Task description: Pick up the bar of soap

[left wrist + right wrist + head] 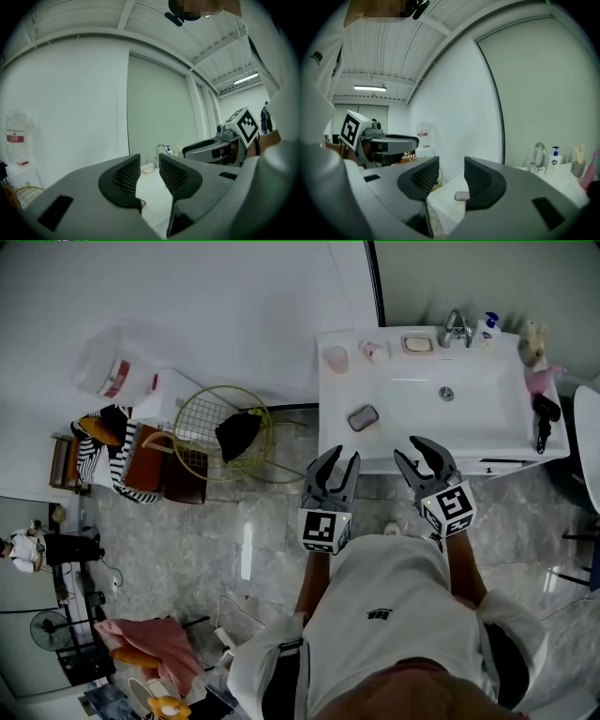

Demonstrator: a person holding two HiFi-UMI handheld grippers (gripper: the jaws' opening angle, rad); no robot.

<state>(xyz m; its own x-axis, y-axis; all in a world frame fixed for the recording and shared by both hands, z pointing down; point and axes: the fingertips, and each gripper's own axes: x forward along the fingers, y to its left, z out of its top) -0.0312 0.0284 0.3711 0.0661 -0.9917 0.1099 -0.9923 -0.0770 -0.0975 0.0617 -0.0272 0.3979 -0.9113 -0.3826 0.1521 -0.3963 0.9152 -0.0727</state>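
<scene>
Lying beyond parted fingers (pixel 322 470): soap bar (pixel 363 417)

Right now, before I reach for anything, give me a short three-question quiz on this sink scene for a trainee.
1. True or false: the left tool is shut on the bar of soap.
2. Where does the bar of soap lie? A) on the floor B) on the counter, left of the basin C) in the wire basket
3. Fill in: the pump bottle stands beside the ____.

Key: 1 false, the left tool and the right tool are both open and empty; 2 B; 3 faucet.
</scene>
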